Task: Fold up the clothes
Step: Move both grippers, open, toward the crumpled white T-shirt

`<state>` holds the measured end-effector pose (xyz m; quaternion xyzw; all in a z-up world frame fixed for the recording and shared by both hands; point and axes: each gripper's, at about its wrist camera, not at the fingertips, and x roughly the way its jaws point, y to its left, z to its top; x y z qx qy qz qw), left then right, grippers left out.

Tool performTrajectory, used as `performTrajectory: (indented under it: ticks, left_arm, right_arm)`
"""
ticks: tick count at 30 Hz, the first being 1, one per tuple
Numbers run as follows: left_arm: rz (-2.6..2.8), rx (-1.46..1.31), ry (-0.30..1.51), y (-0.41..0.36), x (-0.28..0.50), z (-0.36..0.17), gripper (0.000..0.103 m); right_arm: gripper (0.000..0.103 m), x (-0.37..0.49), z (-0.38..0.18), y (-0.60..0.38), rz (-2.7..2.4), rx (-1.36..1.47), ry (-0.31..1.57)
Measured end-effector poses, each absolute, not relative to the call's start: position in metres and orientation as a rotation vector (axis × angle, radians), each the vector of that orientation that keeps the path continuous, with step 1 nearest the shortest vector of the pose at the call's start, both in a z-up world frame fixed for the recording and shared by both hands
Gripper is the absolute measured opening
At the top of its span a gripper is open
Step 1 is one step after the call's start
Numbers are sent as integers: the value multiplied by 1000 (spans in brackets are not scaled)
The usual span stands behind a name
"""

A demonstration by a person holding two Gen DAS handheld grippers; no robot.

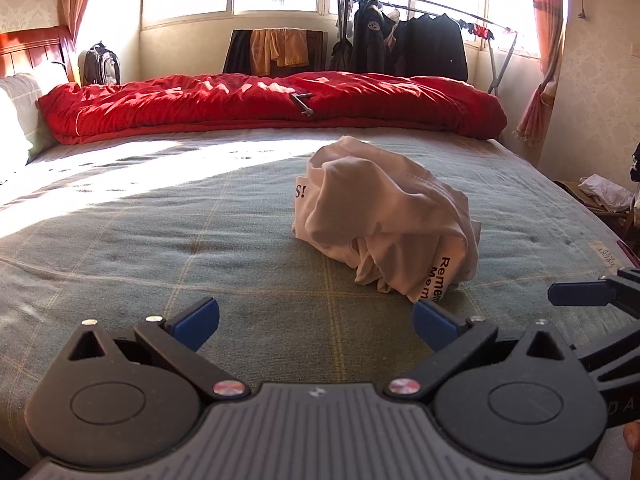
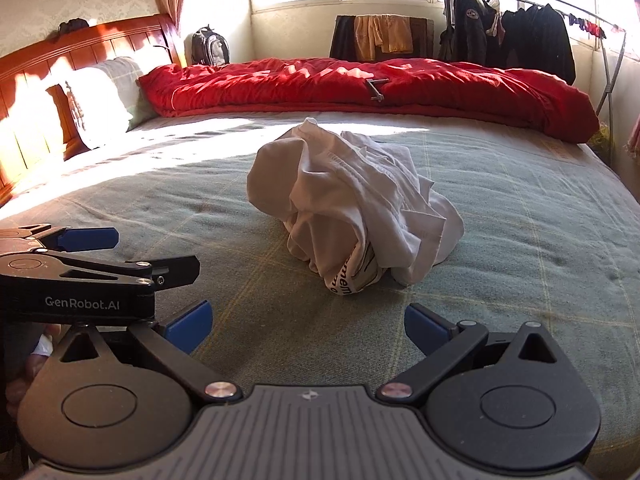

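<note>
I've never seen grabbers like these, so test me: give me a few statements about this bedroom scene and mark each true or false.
1. The white shirt lies crumpled on the bed. True.
2. The left gripper clamps the shirt. False: its jaws are open and hold nothing.
3. A red quilt lies along the far side of the bed. True.
4. The right gripper is shut. False: its jaws are spread wide, short of the shirt.
5. Dark jackets hang on a rack by the window. True.
</note>
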<state>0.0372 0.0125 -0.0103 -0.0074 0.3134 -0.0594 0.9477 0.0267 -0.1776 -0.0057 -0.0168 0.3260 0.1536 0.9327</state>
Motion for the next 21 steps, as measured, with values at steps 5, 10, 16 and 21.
performTrajectory:
  ticks: [5,10,16,21]
  left_arm:
    - [-148,-5,705,10,43,-18,102]
    - [-172,11,734,7,47,-24,102]
    - [-212,28,758,3,52,-32,102]
    - [-247,10,749,3,53,-40,102]
  right_arm:
    - [103,29,-9,-180,314,-16,677]
    - [103,30,-10,-184,303,-4,665]
    - [103,35,-10,-190,313,6,655]
    - [103,36,-16,-196,325,19,612]
